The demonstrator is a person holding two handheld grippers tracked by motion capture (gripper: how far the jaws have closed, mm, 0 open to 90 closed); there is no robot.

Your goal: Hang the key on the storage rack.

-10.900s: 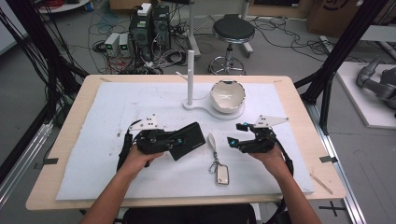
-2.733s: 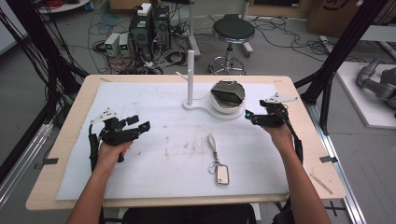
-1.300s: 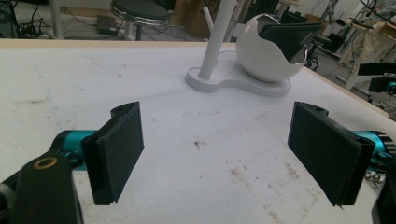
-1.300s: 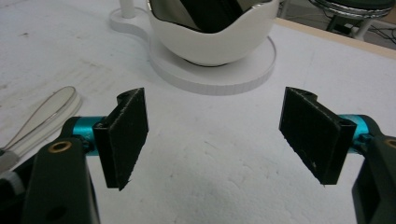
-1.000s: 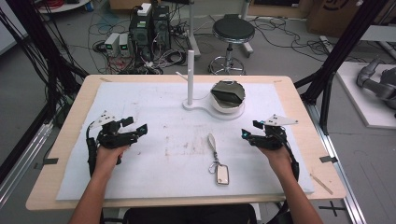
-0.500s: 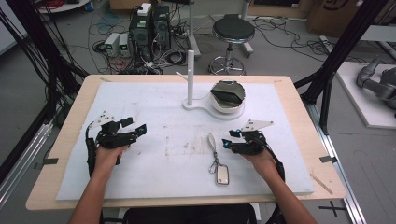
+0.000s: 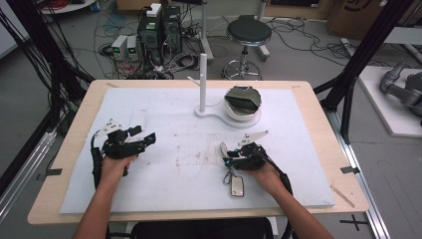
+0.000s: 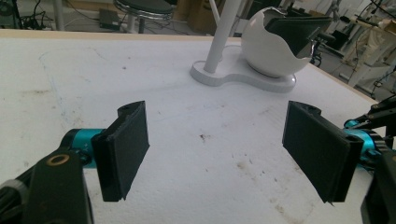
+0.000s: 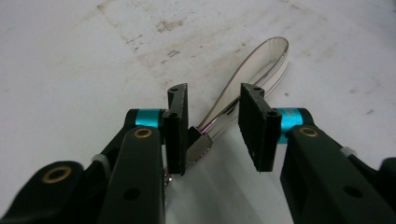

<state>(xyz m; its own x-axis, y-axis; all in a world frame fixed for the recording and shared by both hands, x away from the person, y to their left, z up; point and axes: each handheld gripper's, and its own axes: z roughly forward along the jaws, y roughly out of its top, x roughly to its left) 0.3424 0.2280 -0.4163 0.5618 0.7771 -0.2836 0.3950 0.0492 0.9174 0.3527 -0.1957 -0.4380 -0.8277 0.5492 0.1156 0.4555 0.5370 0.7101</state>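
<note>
Two claws work over the table in the high view: the left claw rests idle, while the right claw sits low over the key strap, whose fob lies nearer the person. The left gripper view shows its jaws spread wide, nothing between, facing the white egg-shaped holder. In the right gripper view, jaws have just been closing astride the strap's metal clasp, not yet pinching, likely to lift it.

Left tongs wide apart; right tongs half-closed
</note>
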